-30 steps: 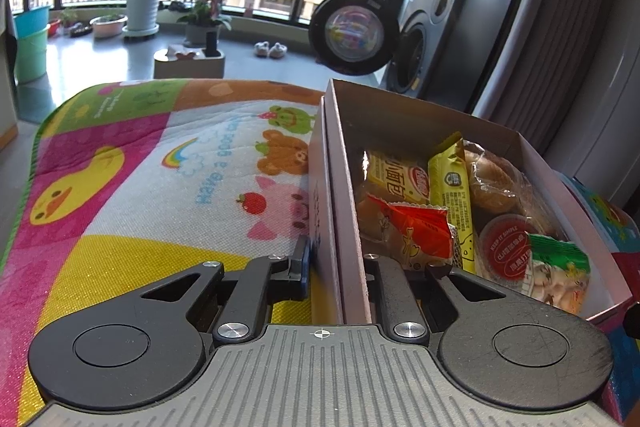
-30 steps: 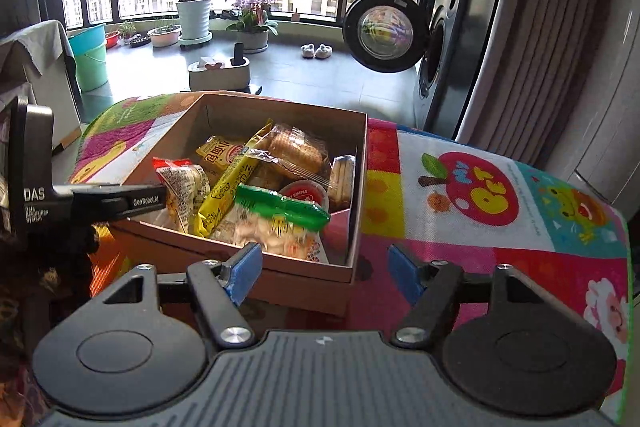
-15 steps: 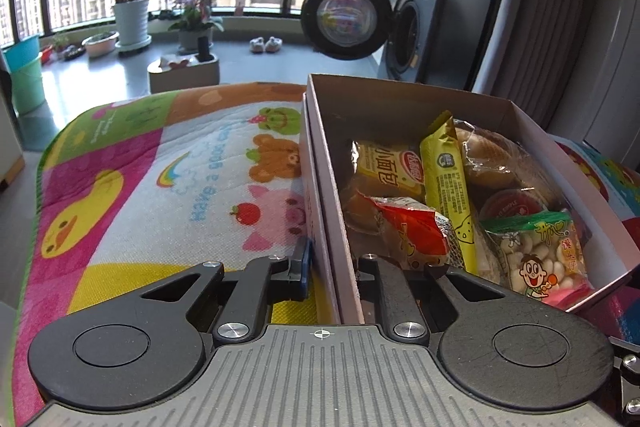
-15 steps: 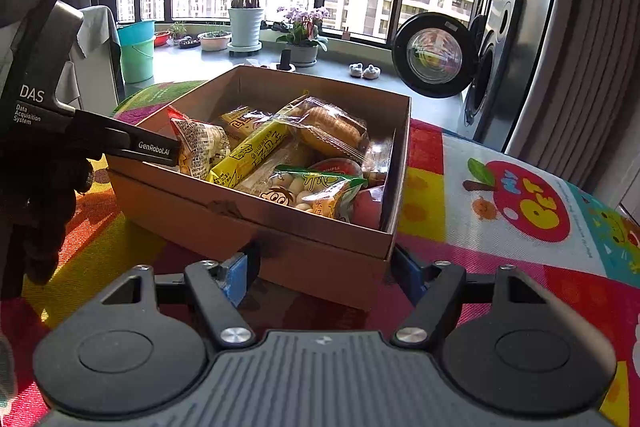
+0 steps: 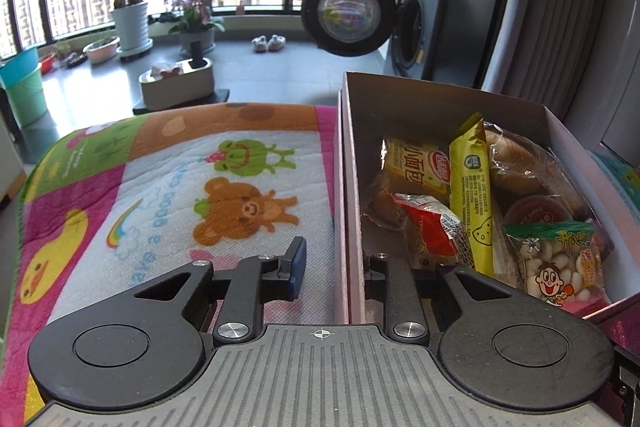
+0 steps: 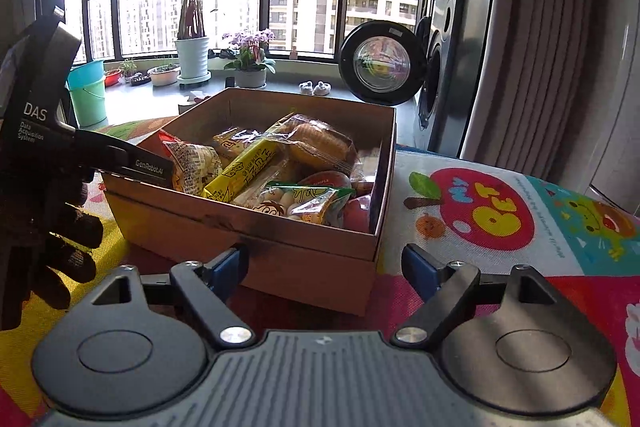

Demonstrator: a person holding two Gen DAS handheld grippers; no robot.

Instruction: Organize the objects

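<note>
Jaws parted astride box (image 5: pixel 352 187) wall, snacks (image 5: pixel 472 203) inside

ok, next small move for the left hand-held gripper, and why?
Probably lift the left hand-held gripper up and back off the cardboard box. Its jaws stand open astride the box's side wall, blue pad clear of it. The box sits on the mat, full of snacks. The right hand-held gripper is open too.

open cardboard box (image 6: pixel 312 247), upright, snack packets (image 6: pixel 244 173) inside

snacks (image 6: pixel 280 171) in box (image 6: pixel 248 227), box on mat (image 6: pixel 500 227)
</note>
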